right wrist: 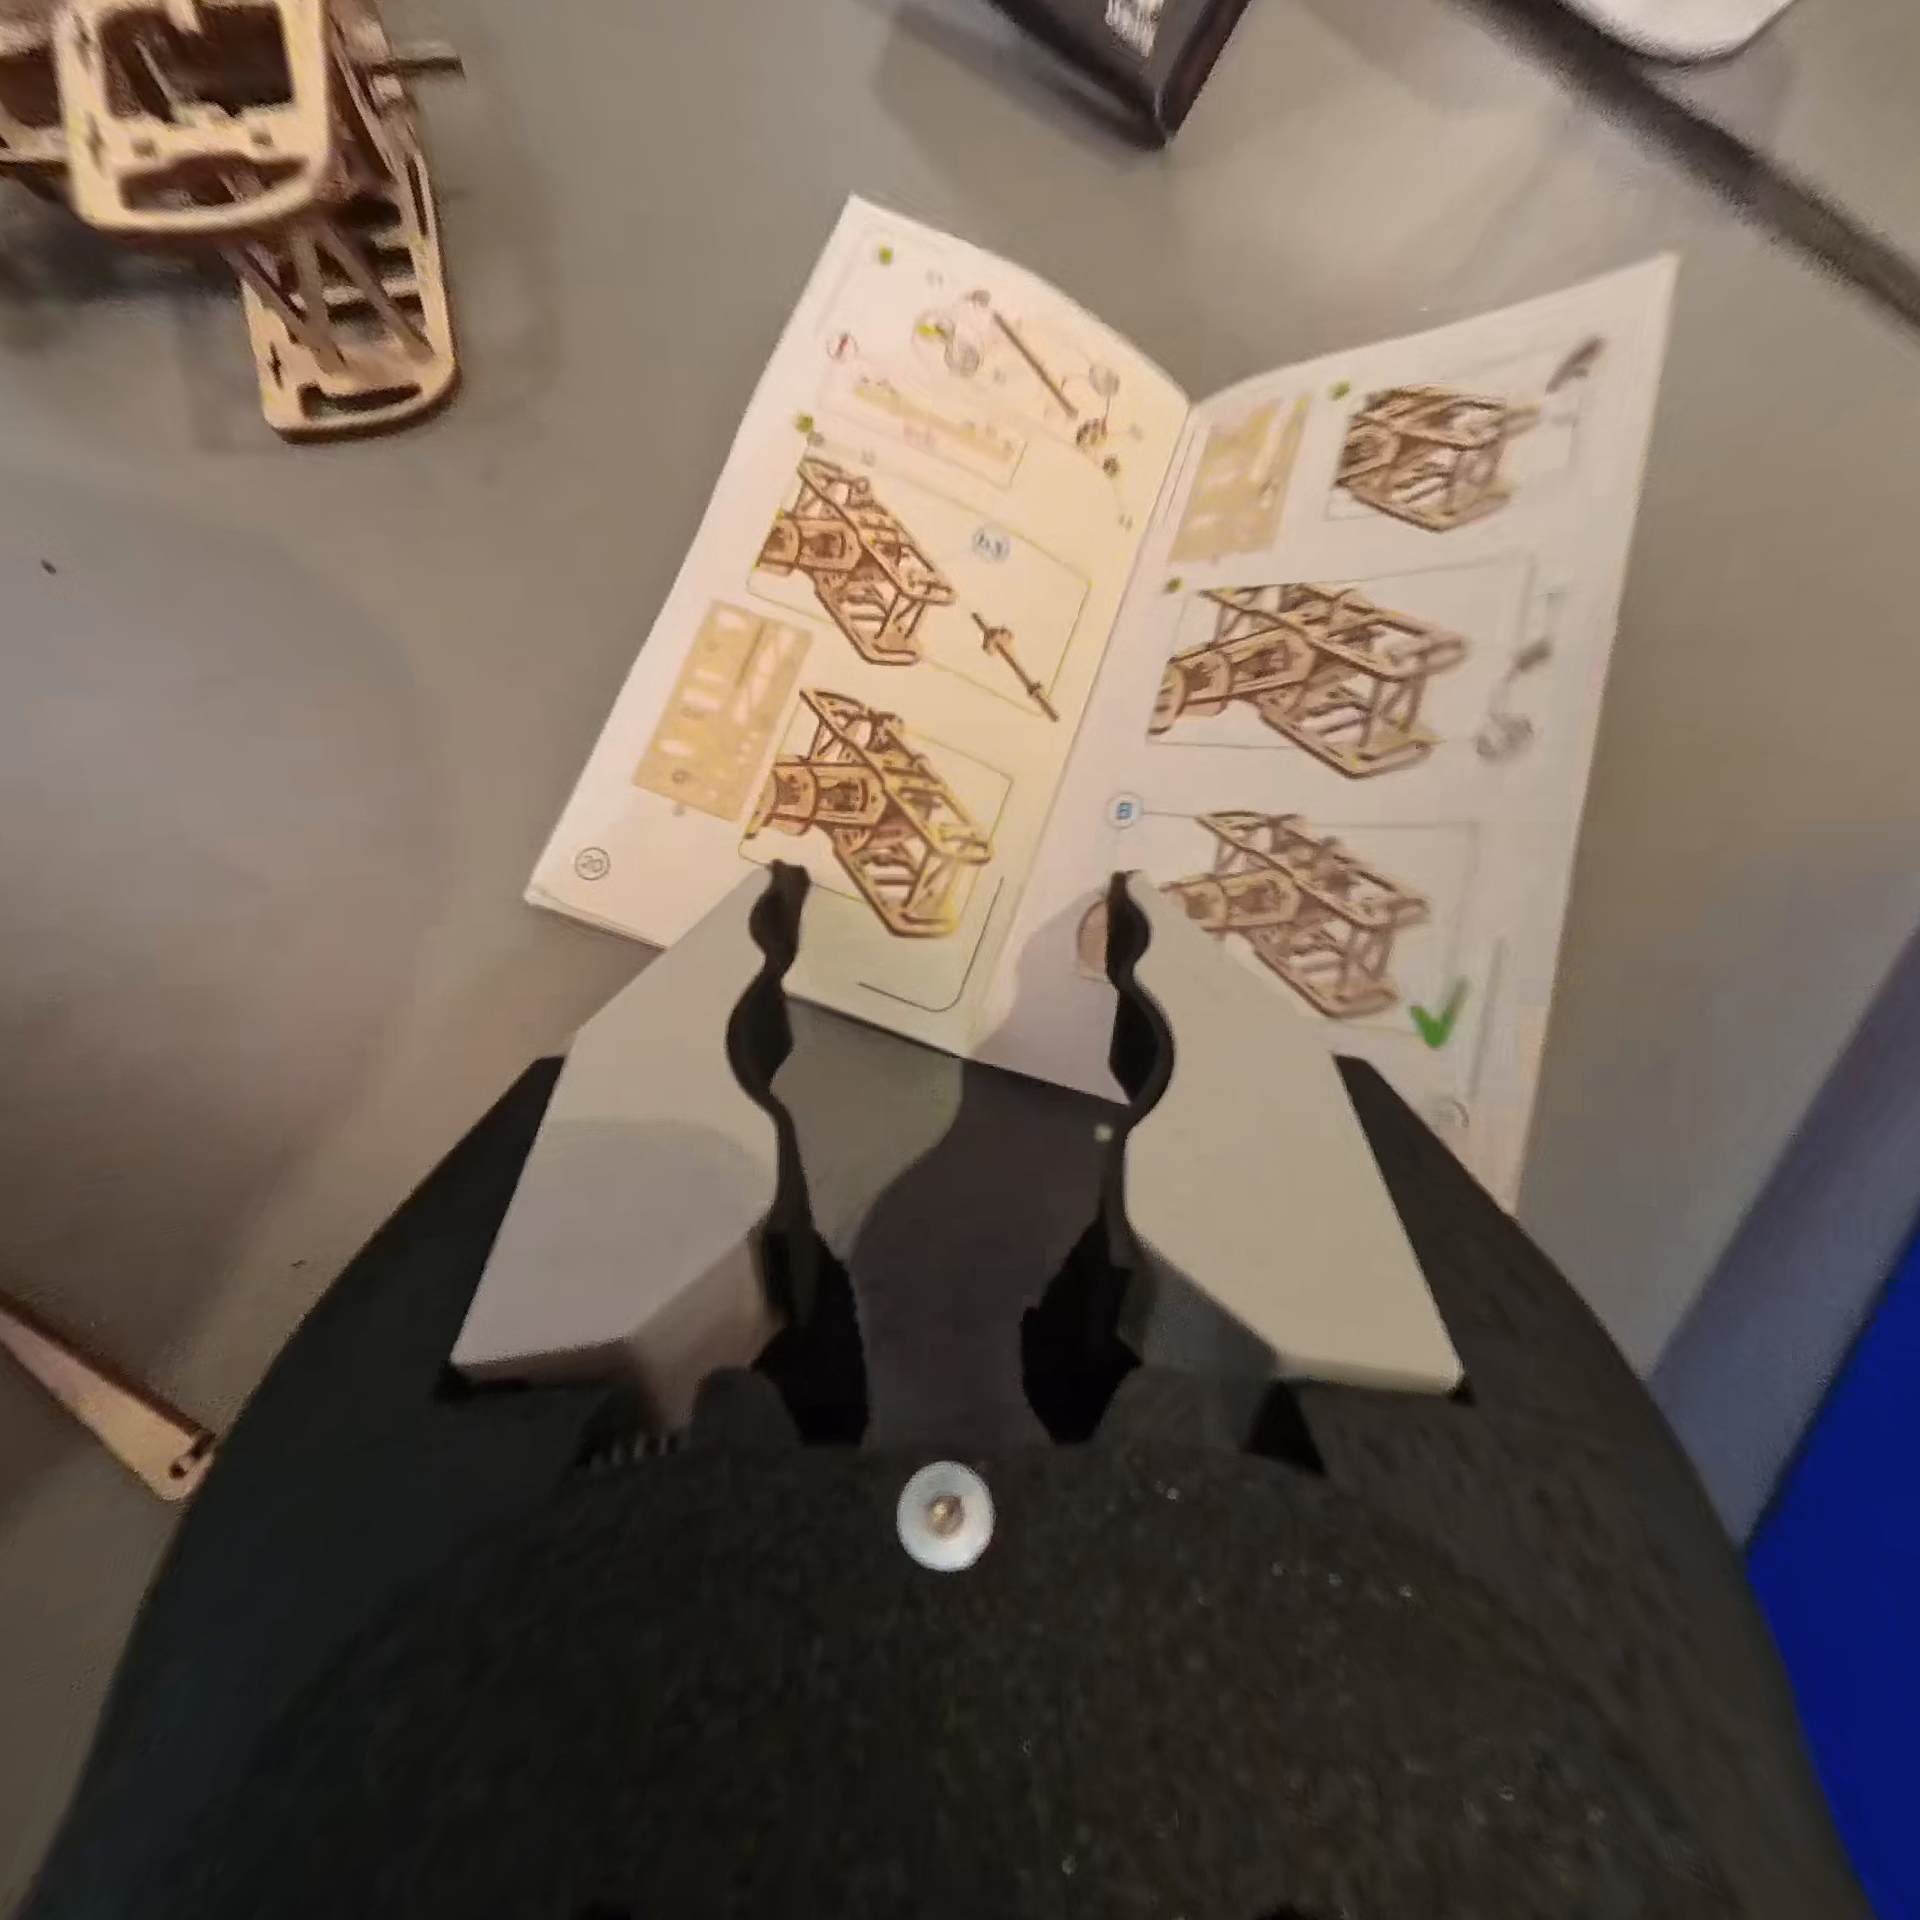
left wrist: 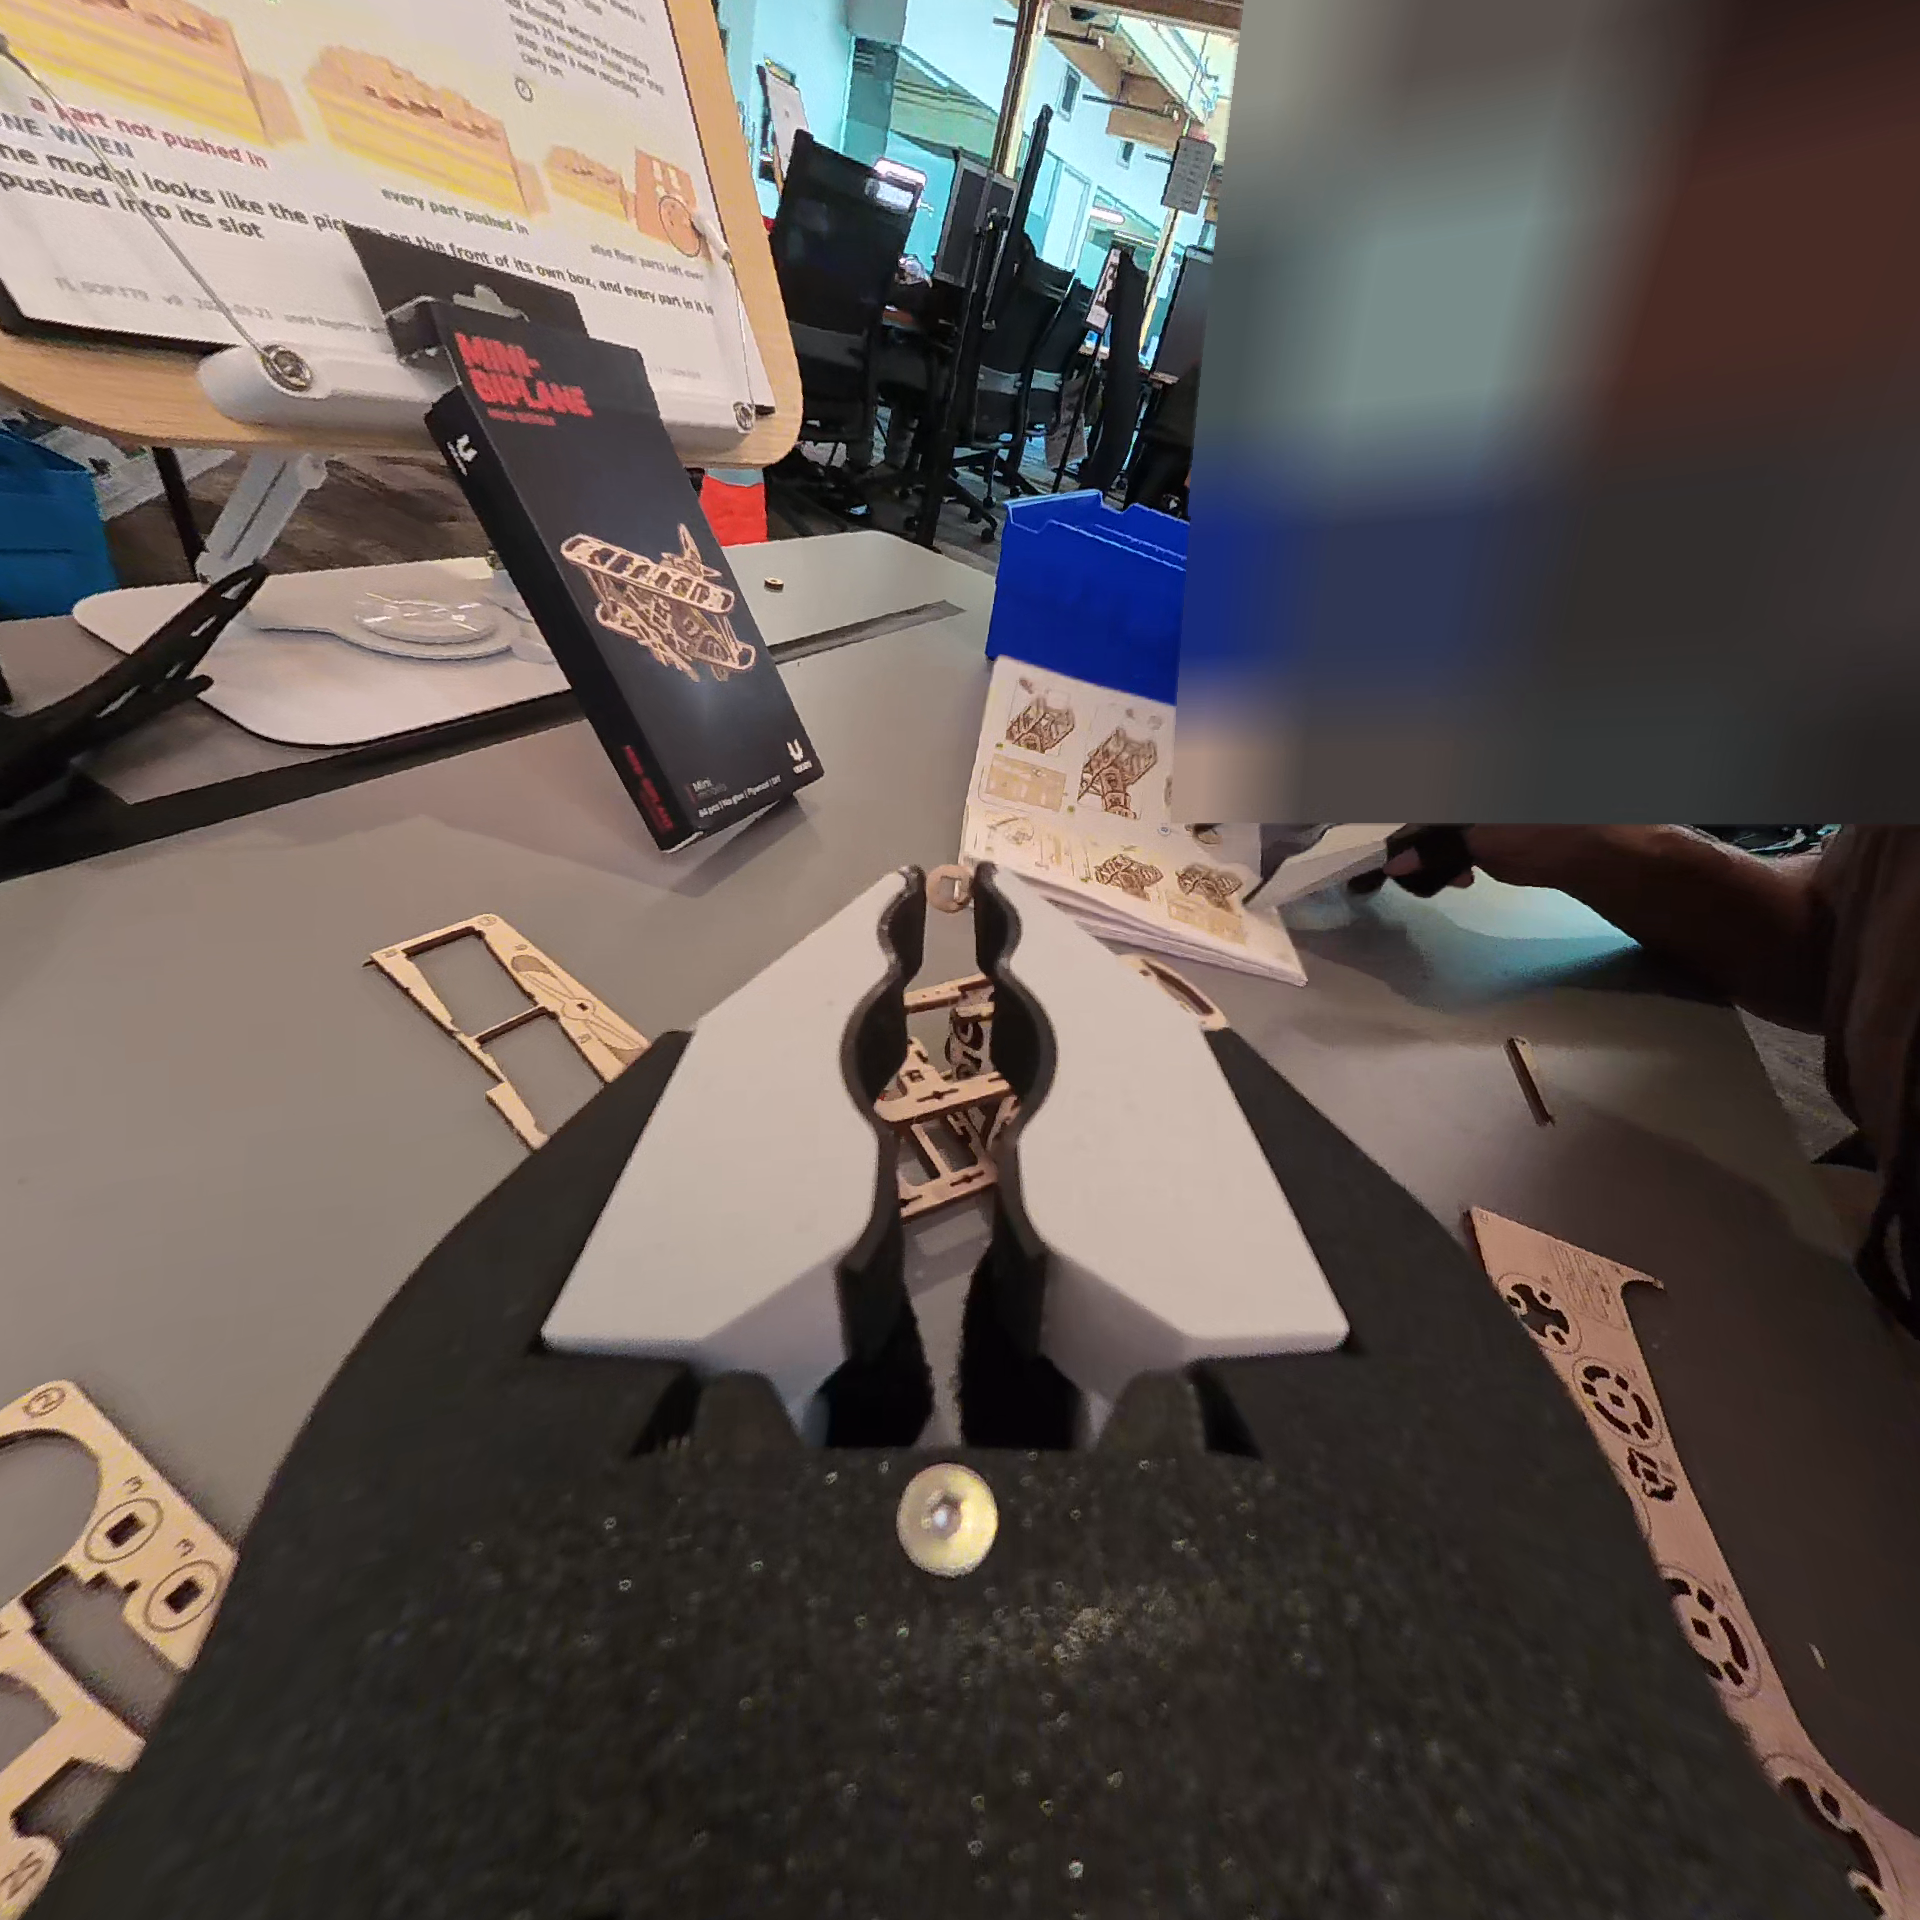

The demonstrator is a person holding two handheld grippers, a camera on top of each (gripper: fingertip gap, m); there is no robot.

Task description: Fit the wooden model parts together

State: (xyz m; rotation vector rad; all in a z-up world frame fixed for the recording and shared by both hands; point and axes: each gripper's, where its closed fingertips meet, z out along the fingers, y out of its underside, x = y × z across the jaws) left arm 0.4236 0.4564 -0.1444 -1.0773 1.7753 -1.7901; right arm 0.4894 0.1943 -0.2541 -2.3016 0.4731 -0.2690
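Model (right wrist: 239,208): part-built wooden biplane frame, lying on the grey surface (left wrist: 260,1039). In the left wrist view it sits under and between the fingers of the left gripper (left wrist: 949,883), mostly hidden by them. In the right wrist view it is at the upper left, well apart from the right gripper (right wrist: 951,883).

Left gripper: jaws nearly together, pinching a small round wooden washer (left wrist: 948,889) at the very tips. The washer is held above the model; contact between the two cannot be judged.

Right gripper: jaws spread wide, nothing between them. It hangs over the open booklet (right wrist: 1143,644), tips above the lower edge of its two pages.

Booklet lies flat on the surface, right of the model, pages showing assembly drawings.

Loose sheets: a punched-out wooden sheet (left wrist: 509,1013) left of the left gripper, another (left wrist: 94,1579) at lower left, a third (left wrist: 1621,1455) at lower right. A small wooden strip (left wrist: 1529,1081) lies alone to the right.

Farther back: black kit box (left wrist: 623,582) leaning against a stand (left wrist: 395,665) that carries an instruction board (left wrist: 364,156). Blue bin (left wrist: 1091,592) behind the booklet.
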